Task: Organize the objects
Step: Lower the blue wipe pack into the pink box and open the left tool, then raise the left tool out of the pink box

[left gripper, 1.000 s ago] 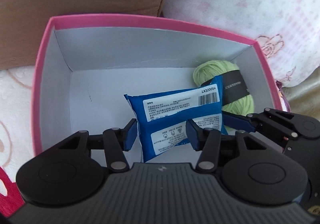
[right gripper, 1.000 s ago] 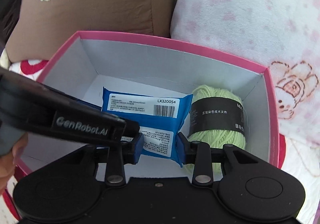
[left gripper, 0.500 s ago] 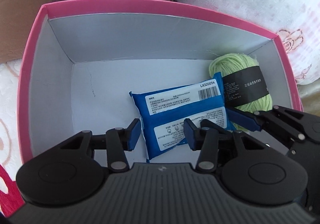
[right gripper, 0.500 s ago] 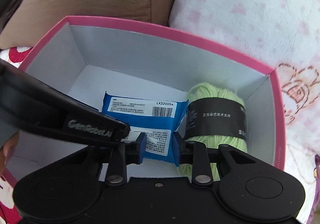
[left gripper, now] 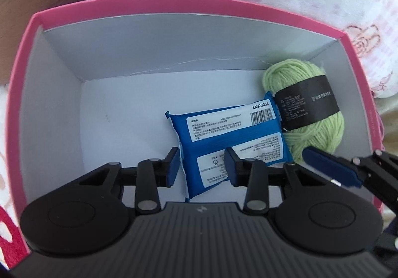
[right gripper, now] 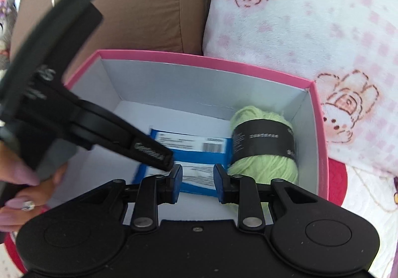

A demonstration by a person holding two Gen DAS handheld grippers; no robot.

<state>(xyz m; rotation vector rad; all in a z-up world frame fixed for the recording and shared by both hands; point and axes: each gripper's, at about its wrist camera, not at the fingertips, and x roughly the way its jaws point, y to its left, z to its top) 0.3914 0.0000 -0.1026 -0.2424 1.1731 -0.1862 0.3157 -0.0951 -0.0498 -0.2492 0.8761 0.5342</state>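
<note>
Left gripper [left gripper: 201, 166] hangs over the blue packet [left gripper: 231, 138] in the pink box [left gripper: 159, 3], jaws just narrowing, gripping nothing. Right gripper [right gripper: 197, 182], pressed together and empty, hovers nearby; both items look stowed, so withdrawing likely follows.

Two black handheld grippers: left gripper [left gripper: 201, 166] with ribbed grey-black housing, round side discs, silver pivot screws, blue pads [left gripper: 172, 166]. Right gripper [right gripper: 197, 183] matte black, same silver screws, blue-faced fingertips. White lettering along one black finger. Ring and pale pink nail polish on the hand [right gripper: 18, 193].
</note>
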